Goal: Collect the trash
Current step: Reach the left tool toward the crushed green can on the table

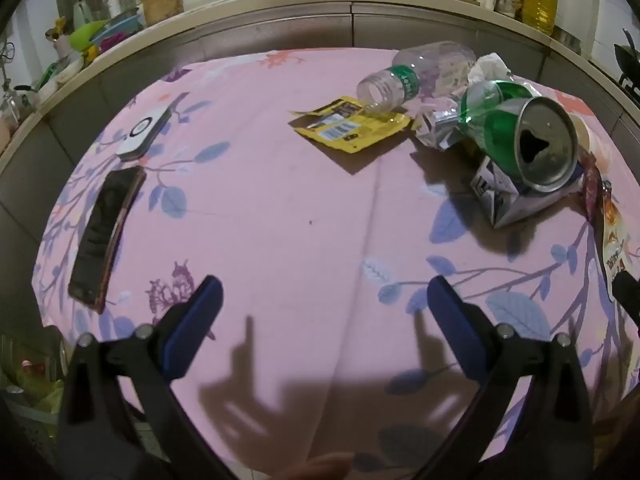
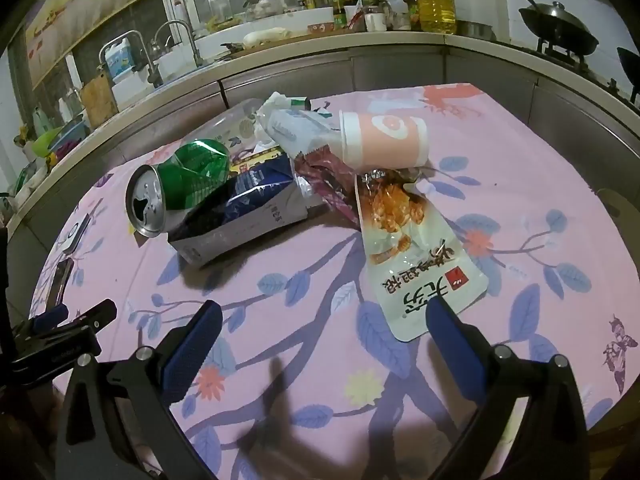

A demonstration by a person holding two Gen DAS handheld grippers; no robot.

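Note:
A pile of trash lies on the pink flowered tablecloth [image 1: 280, 208]. A crushed green can [image 1: 524, 136] [image 2: 176, 184] rests on a flattened blue and white carton [image 1: 516, 200] [image 2: 244, 212]. A clear plastic bottle [image 1: 416, 76] lies over a yellow wrapper [image 1: 352, 126]. A white snack pouch [image 2: 416, 256], a pink paper cup [image 2: 384, 140], a dark red wrapper [image 2: 332, 184] and crumpled tissue [image 1: 490, 66] lie in the pile. My left gripper [image 1: 324, 292] is open and empty above bare cloth. My right gripper [image 2: 324, 316] is open and empty, its right finger [image 2: 452, 340] by the pouch's near end.
A black phone [image 1: 106, 236] and a white remote [image 1: 144, 132] lie at the table's left. A kitchen counter [image 2: 360, 44] with sink, bottles and a wok [image 2: 560, 32] runs behind the table. The left gripper shows at the right wrist view's left edge [image 2: 64, 324].

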